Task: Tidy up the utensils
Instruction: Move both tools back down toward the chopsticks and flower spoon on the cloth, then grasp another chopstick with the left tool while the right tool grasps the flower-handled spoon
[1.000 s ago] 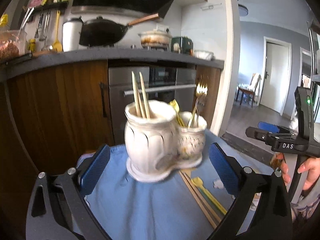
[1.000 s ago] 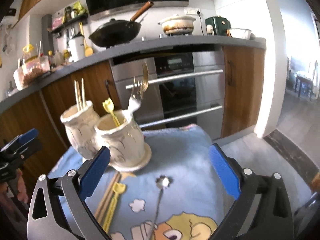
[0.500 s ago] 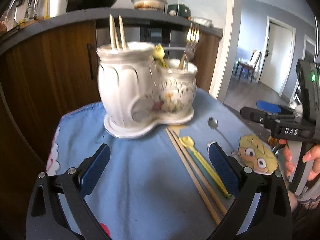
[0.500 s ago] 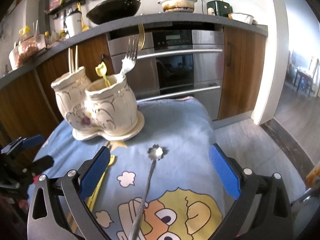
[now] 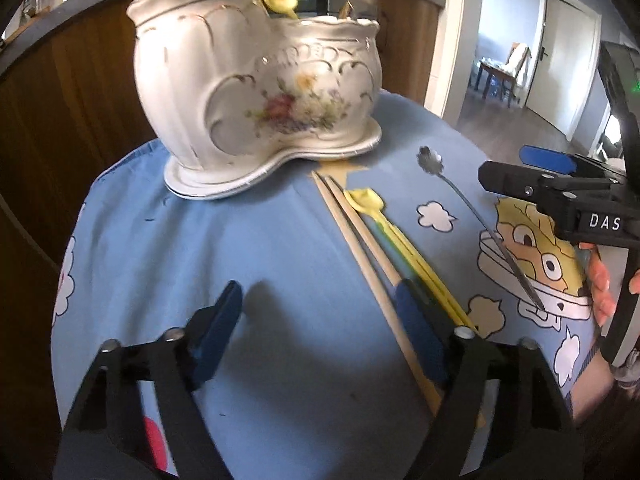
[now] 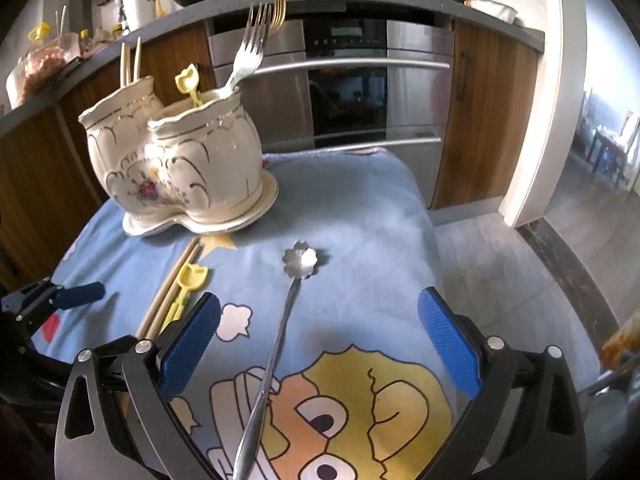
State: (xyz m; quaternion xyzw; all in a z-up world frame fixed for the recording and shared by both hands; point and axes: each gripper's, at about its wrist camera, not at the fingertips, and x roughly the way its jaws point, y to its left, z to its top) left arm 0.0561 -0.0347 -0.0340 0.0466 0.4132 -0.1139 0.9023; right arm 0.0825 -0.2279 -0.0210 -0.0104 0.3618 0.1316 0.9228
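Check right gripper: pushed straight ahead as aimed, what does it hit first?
Probably the spoon: the right gripper is open, and the handle lies on the cloth between its jaws, pointing forward. Height above the cloth is unclear.

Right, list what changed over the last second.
Both open grippers came down toward the cloth: the left gripper now sits low by the chopsticks, and the right gripper straddles the flower spoon. Nothing was grasped or released. The holder and loose utensils stayed put.

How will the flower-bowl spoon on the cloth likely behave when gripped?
The spoon looks like polished metal, so probably stiff and slippery. Its thin handle lies flat on the blue cloth, so the jaws may struggle to get under it.
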